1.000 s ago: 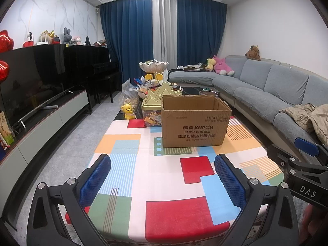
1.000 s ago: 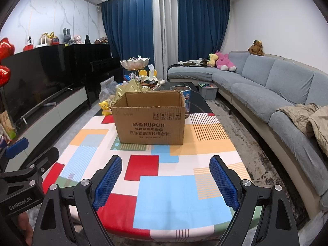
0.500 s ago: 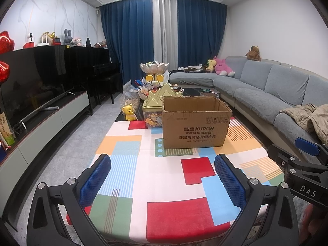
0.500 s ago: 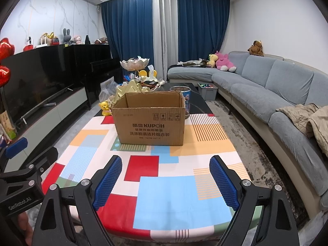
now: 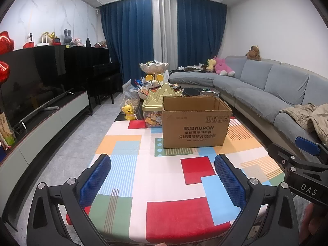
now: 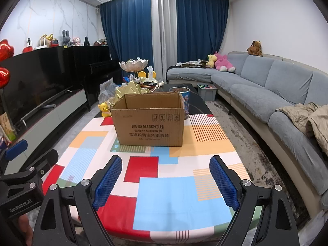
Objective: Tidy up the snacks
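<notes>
Over on the left a long black TV (image 5: pixel 30 86) leans on a low grey media console (image 5: pixel 51 123), with a dark piano (image 5: pixel 102 75) further along toward the blue curtains (image 5: pixel 131 41). The left gripper (image 5: pixel 162 176) hangs over the near edge of the table (image 5: pixel 123 164), its blue-padded fingers (image 5: pixel 95 179) spread wide with nothing between them, only the patchwork tablecloth showing in the gap. At the far left corner of the table sits a small yellow bear figure (image 5: pixel 129 112), and just beside it a clear tub with a gold peaked lid (image 5: pixel 153 106), packed with wrapped snacks (image 5: pixel 152 119); behind that a tiered stand (image 5: pixel 153 69) is heaped with more wrappers. The open cardboard box (image 5: pixel 194 123) stands upright in the middle of the far half of the table, touching or nearly touching the tub on its left side; what lies inside I cannot see. From the other camera a blue printed cylinder tin (image 6: pixel 181 100) stands right behind the box's right corner. The right gripper (image 6: pixel 166 178) hovers over the near edge too, its pads (image 6: pixel 223 182) equally wide apart and empty, well short of the box. A grey sectional sofa (image 6: pixel 266 86) runs down the right side with plush toys (image 6: pixel 222 62) at its far end and a beige jacket (image 6: pixel 307 119) dumped on the near seat.
</notes>
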Demonstrator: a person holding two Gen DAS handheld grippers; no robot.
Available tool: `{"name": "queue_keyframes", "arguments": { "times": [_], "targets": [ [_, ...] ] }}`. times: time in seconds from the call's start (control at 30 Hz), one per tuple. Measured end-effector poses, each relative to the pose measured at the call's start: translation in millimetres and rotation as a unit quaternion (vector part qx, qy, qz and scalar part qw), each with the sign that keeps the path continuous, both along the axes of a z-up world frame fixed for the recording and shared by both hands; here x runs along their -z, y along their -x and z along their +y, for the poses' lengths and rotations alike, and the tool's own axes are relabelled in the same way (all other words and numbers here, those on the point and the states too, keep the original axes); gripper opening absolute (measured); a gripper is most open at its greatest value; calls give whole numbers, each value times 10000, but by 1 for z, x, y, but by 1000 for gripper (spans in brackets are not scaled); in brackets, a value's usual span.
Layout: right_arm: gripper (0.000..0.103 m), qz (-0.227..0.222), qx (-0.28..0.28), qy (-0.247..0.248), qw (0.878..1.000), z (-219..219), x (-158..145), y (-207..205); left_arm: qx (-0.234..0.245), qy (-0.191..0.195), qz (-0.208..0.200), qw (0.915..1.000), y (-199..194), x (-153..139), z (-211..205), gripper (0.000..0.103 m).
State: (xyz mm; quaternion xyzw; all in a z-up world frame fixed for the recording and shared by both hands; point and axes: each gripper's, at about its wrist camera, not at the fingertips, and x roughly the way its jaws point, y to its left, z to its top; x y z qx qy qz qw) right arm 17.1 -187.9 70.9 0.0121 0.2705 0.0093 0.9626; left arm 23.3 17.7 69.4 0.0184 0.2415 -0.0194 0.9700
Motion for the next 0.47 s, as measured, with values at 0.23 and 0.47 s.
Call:
{"name": "queue_keyframes", "arguments": {
  "times": [0.23,0.47],
  "targets": [
    [88,15,15,-7,10000,1,-4,-2,-12,19,54,10000,-3,8,2,103],
    [88,34,25,-17,10000,2,0,-4,7,-23,26,10000,-6,11,2,103]
  ]
}}
